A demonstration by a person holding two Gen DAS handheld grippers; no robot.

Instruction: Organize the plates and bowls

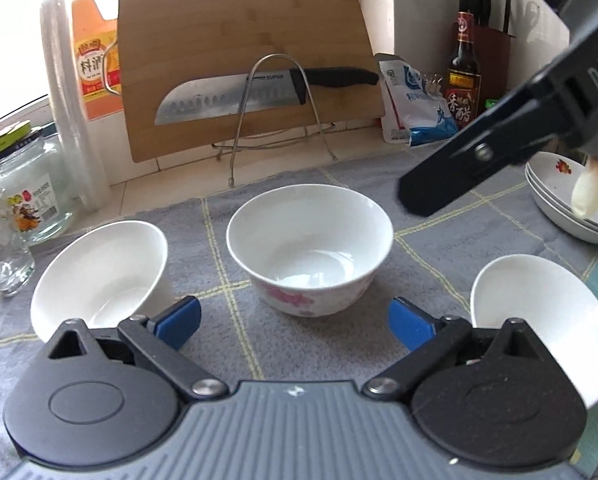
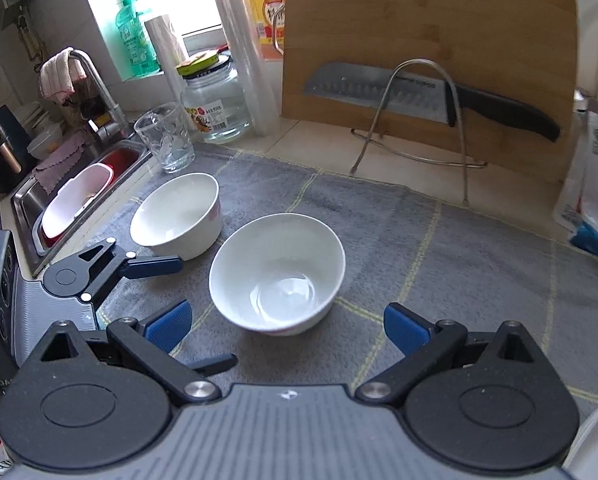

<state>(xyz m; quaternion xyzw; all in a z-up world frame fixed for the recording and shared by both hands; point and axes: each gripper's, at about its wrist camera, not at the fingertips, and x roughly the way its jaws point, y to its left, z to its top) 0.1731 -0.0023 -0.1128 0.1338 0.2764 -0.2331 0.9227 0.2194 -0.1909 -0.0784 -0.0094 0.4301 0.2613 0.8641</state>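
Note:
Three white bowls stand upright on a grey checked cloth [image 1: 227,224]. The pink-flowered bowl [image 1: 309,248] is in the middle, just ahead of my left gripper [image 1: 295,322], which is open with nothing between its blue pads. A plain bowl [image 1: 99,276] sits to its left and another bowl [image 1: 539,320] to its right. A stack of shallow plates [image 1: 571,204] lies at the far right. In the right wrist view my right gripper [image 2: 285,326] is open and empty, close behind the flowered bowl [image 2: 277,272]. The left gripper [image 2: 203,312] comes in from the left there.
A wooden cutting board [image 1: 243,60] leans on the back wall, with a knife [image 1: 259,92] held across it by a wire rack. A glass jar [image 1: 31,192], a tumbler [image 2: 165,138] and bottles stand at the left. A sink [image 2: 79,196] borders the cloth's left edge.

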